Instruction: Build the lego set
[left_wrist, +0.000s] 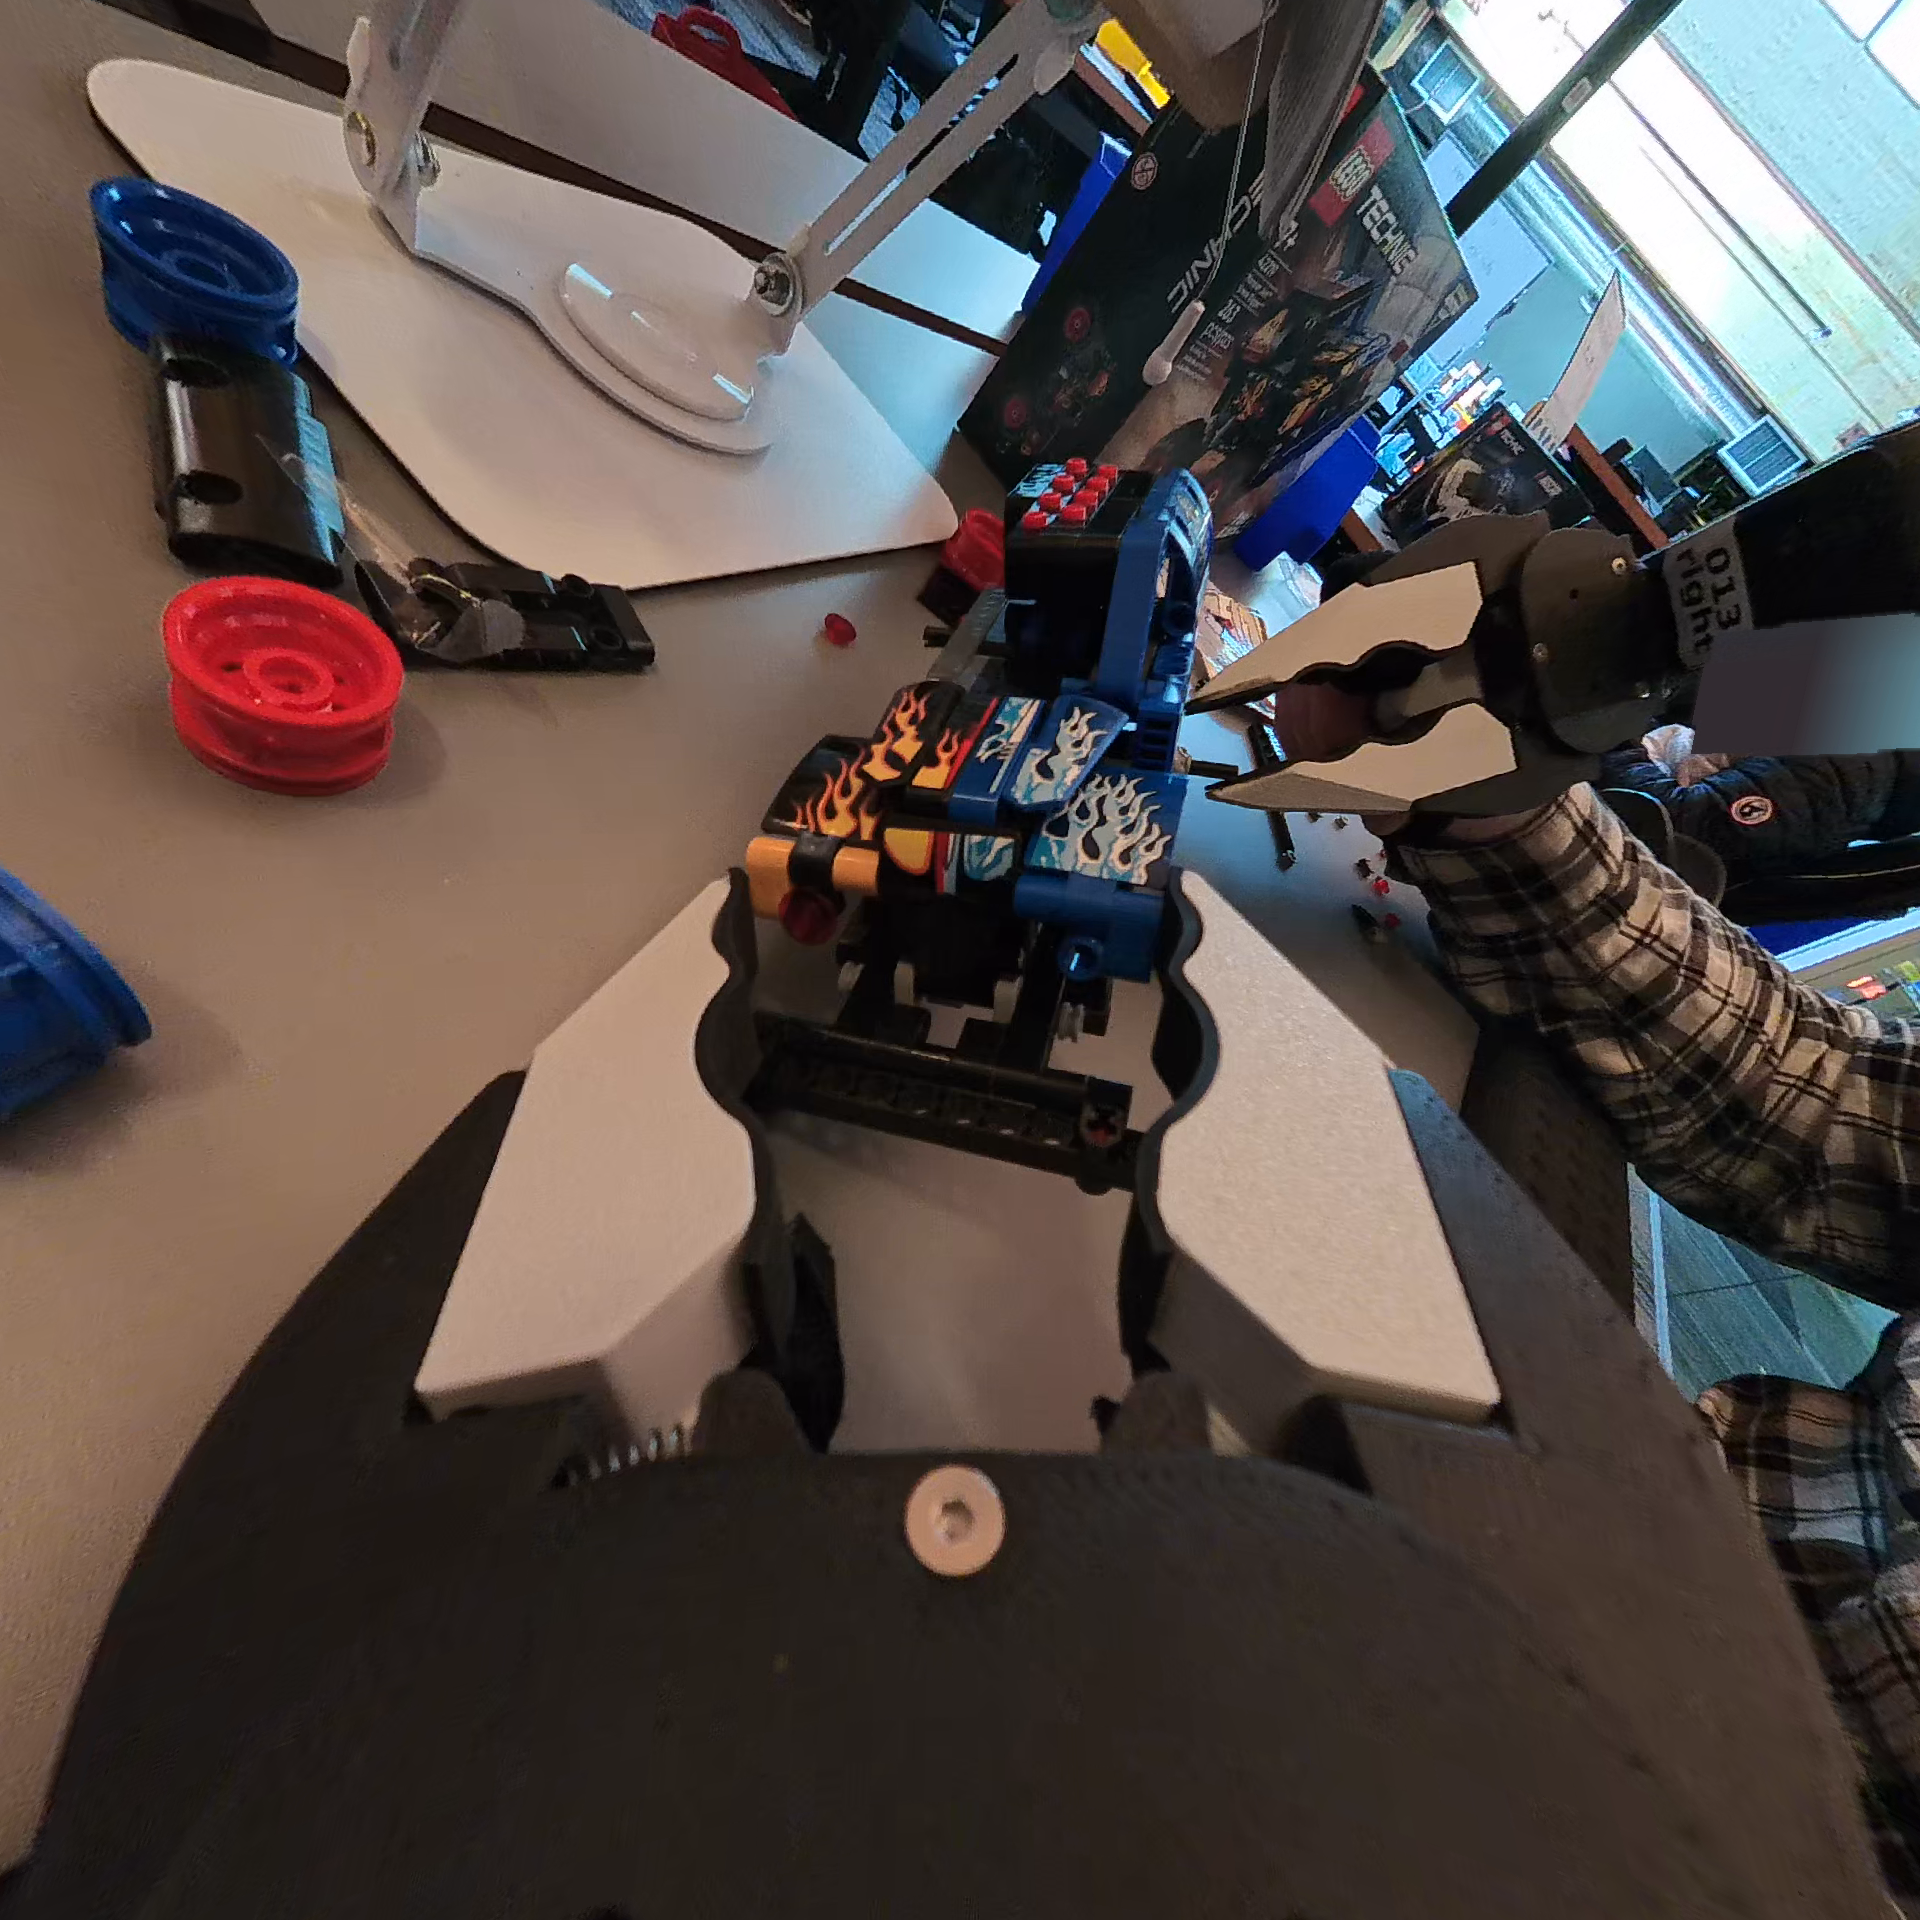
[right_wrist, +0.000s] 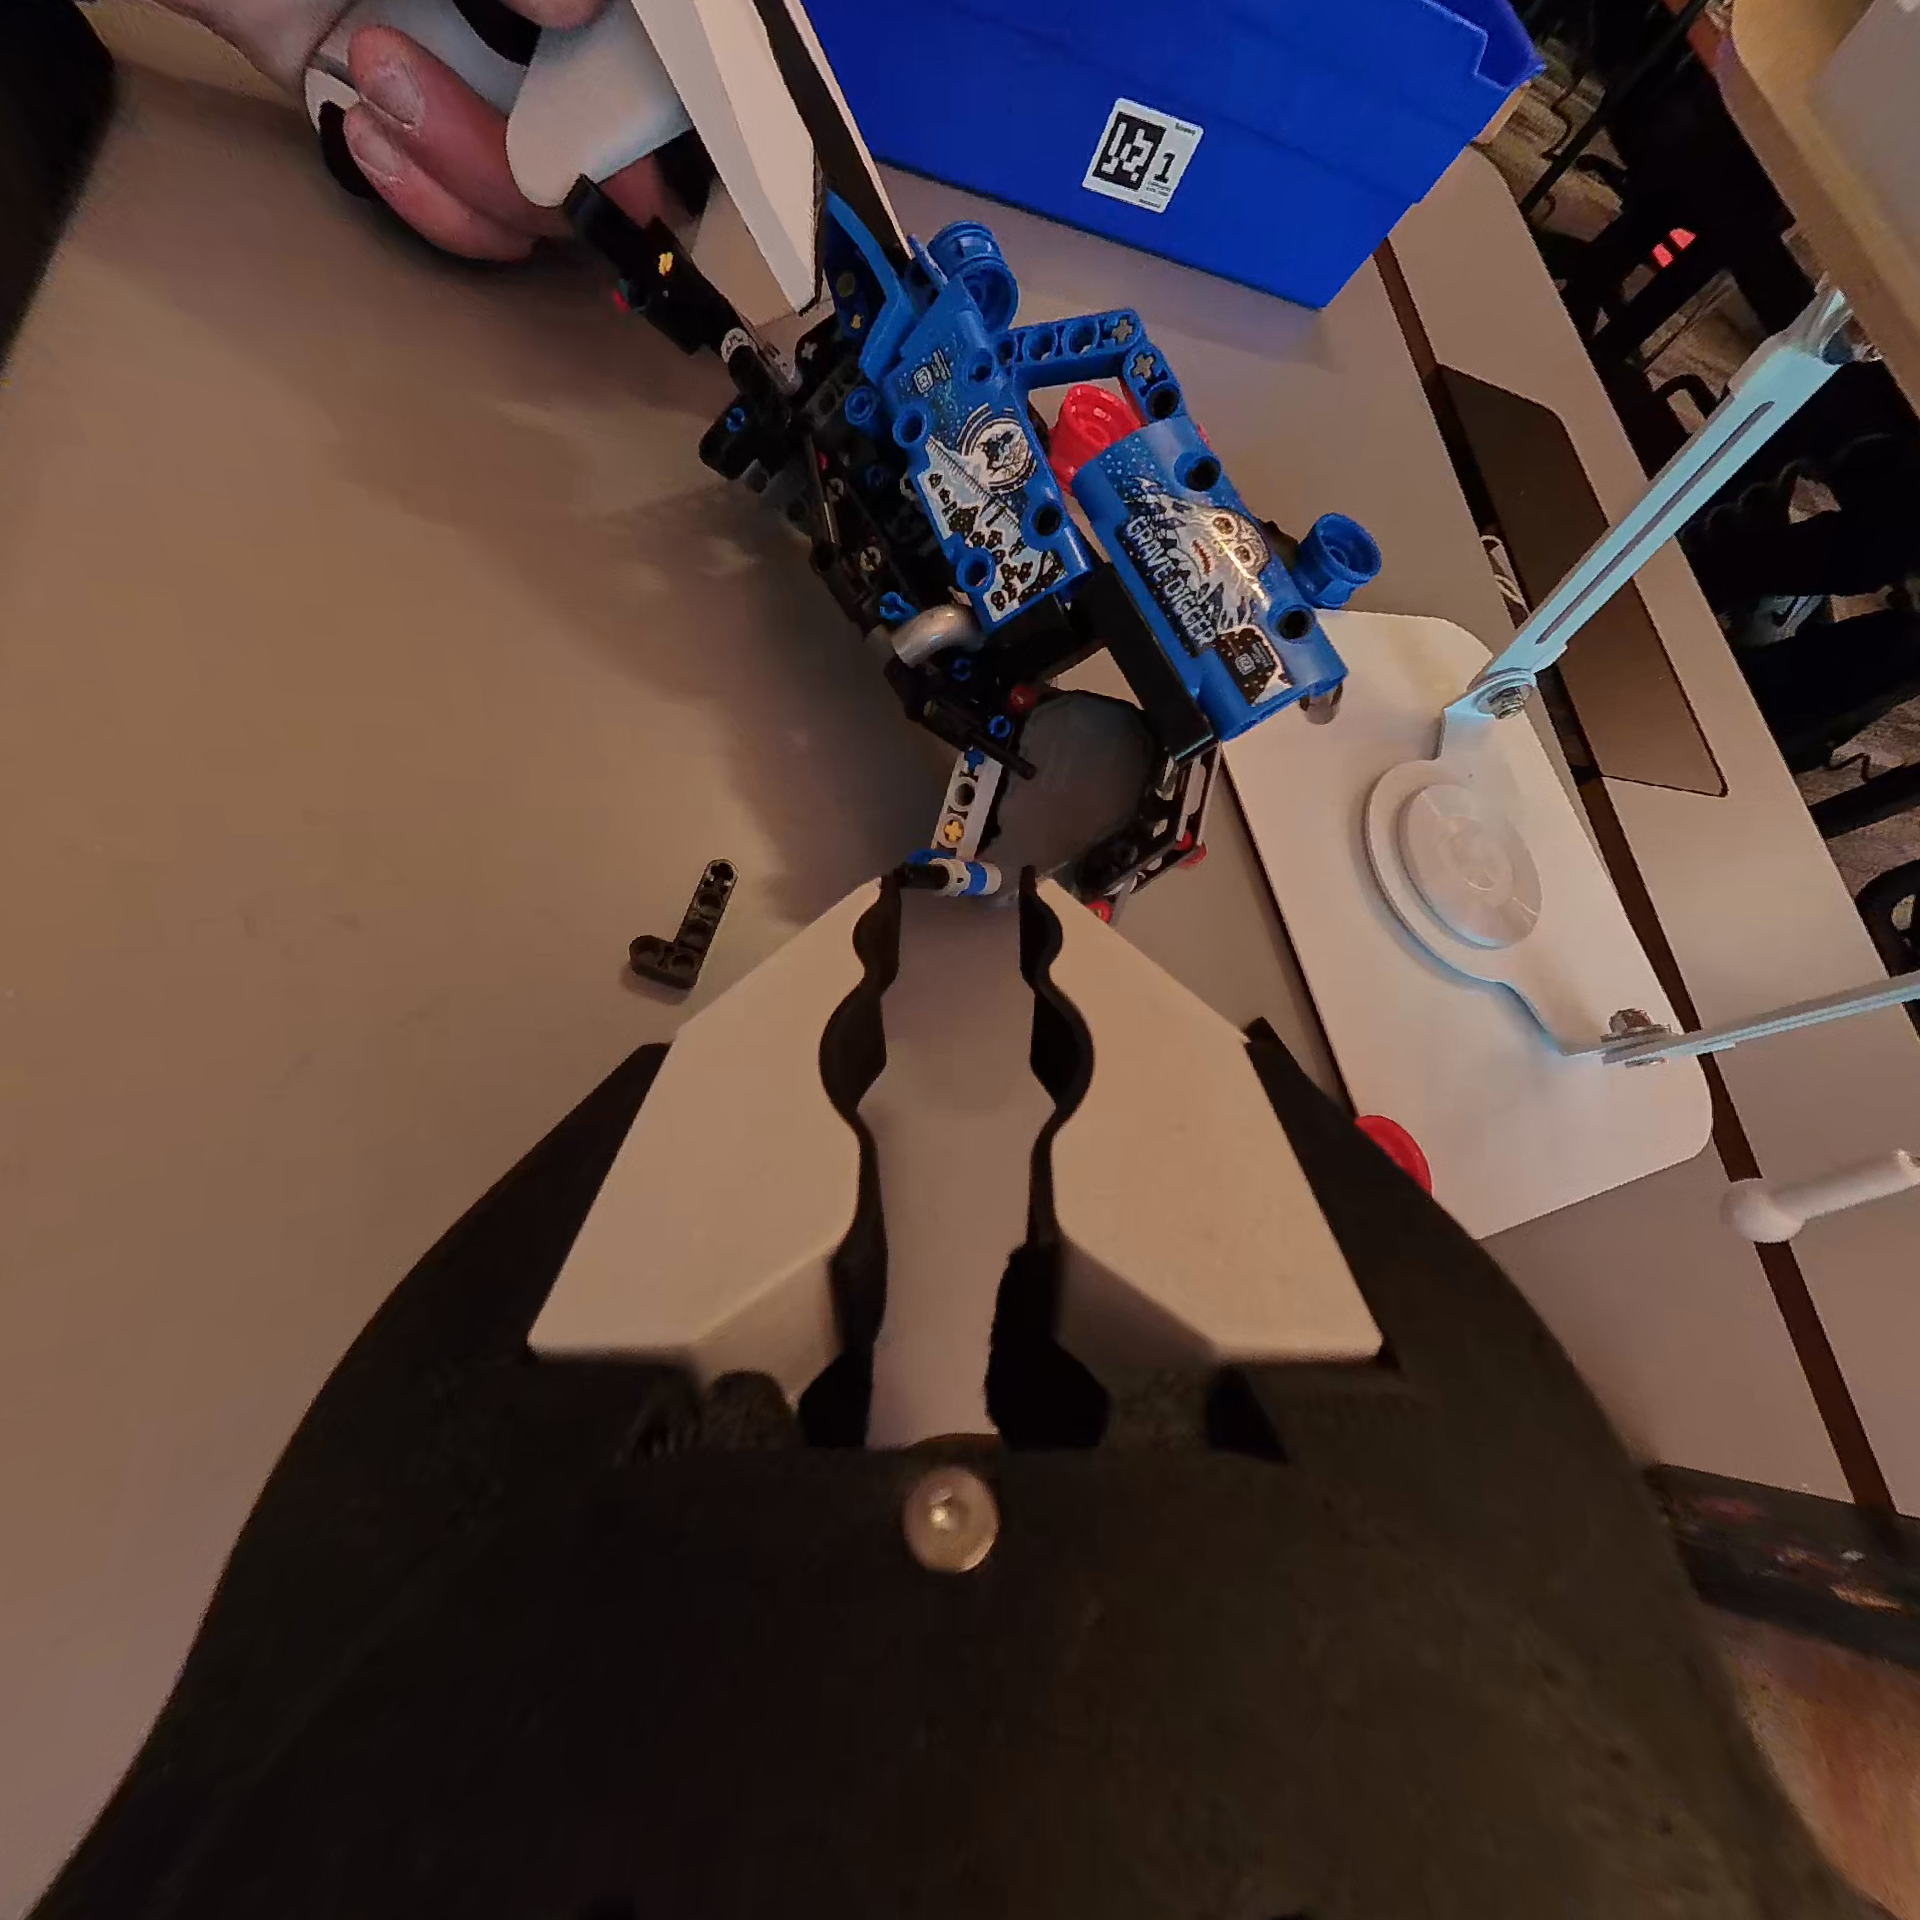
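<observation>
The partly built Lego truck (left_wrist: 997, 790), blue and black with flame stickers, sits between my left gripper's (left_wrist: 956, 914) fingers, which are shut on its end. It also shows in the right wrist view (right_wrist: 997, 499), held at its far end by the left gripper's white finger (right_wrist: 748, 156). My right gripper (right_wrist: 956, 888) has its jaws narrowly apart. Its tips are at a small black, blue and white pin (right_wrist: 951, 876) that sticks out of the model's near end. In the left wrist view the right gripper (left_wrist: 1205, 748) stands at the model's right side.
A red wheel rim (left_wrist: 281, 696), blue rims (left_wrist: 192, 270), black parts (left_wrist: 244, 457) and a bag of parts (left_wrist: 499, 618) lie left. A white stand base (left_wrist: 520, 416) and the set's box (left_wrist: 1247, 343) stand behind. A black L-beam (right_wrist: 686, 925) lies loose; a blue bin (right_wrist: 1143, 104) is beyond. My hands' fingertips stand some 15 cm from each other. The red wheel rim (left_wrist: 281, 696) is about 8 cm from my left fingertips. Look for it in the right wrist view (right_wrist: 1081, 407) too.
</observation>
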